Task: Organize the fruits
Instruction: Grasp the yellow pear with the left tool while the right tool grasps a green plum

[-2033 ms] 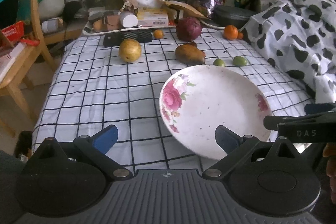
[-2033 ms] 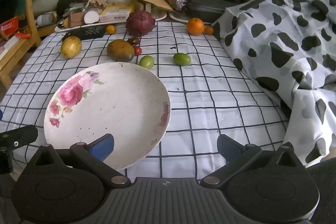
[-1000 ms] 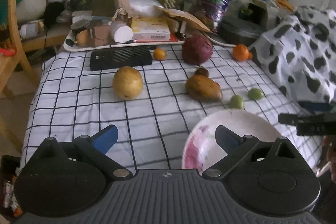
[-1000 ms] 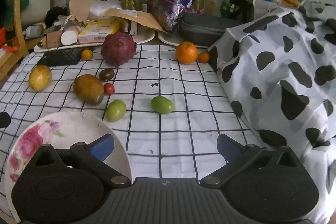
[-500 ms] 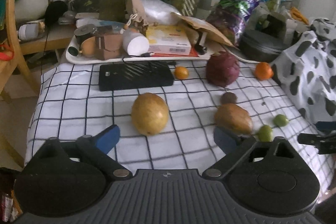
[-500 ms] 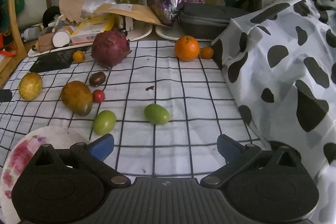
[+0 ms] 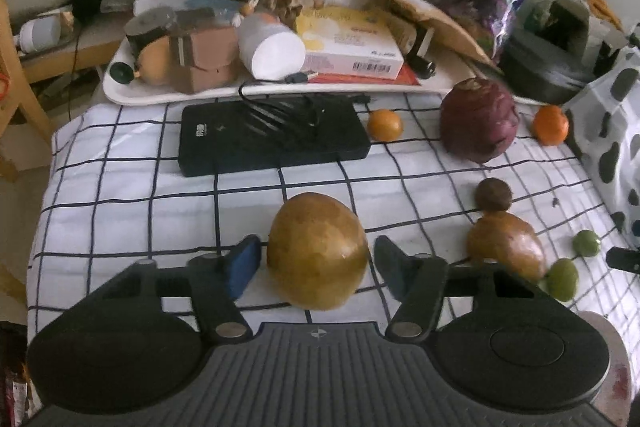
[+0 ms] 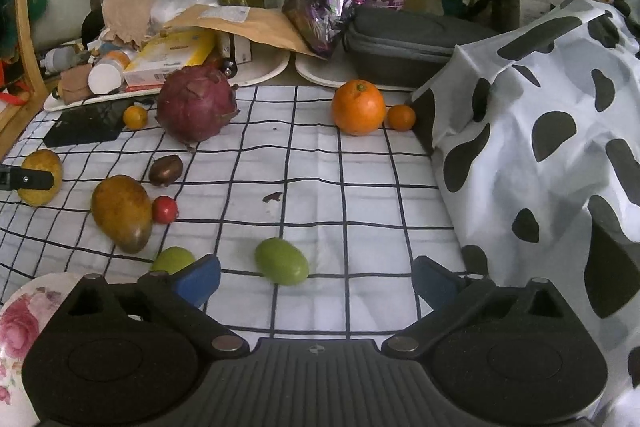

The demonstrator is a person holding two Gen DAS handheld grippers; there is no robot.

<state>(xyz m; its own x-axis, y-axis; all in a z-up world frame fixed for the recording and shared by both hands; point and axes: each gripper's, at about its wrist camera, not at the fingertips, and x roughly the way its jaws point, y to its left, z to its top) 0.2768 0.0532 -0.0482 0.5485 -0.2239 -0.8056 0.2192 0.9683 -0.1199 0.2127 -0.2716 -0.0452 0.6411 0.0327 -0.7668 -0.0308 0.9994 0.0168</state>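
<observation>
My left gripper (image 7: pixel 316 261) is open around a yellow-brown round fruit (image 7: pixel 318 251) on the checked cloth; small gaps show on both sides. The same fruit shows at far left in the right wrist view (image 8: pixel 40 177). My right gripper (image 8: pixel 316 277) is open and empty, with a green fruit (image 8: pixel 282 261) lying between its fingers. A second green fruit (image 8: pixel 173 259) is by its left finger. A brown mango (image 8: pixel 122 213), a red cherry tomato (image 8: pixel 165 209), a dark brown fruit (image 8: pixel 166 169), a purple dragon fruit (image 8: pixel 195 109) and oranges (image 8: pixel 357 108) lie further back. The flowered plate (image 8: pixel 20 323) is at bottom left.
A black power bank (image 7: pixel 272 135) with a cable lies behind the yellow fruit. A cluttered white tray (image 7: pixel 256 67) and vases stand at the back. A cow-print cloth (image 8: pixel 552 147) rises on the right. A wooden chair (image 8: pixel 24 27) is at left.
Both grippers moved forward over the table, past the plate. The left gripper's fingers narrowed and now bracket the yellow fruit. The right gripper came up to the green fruit.
</observation>
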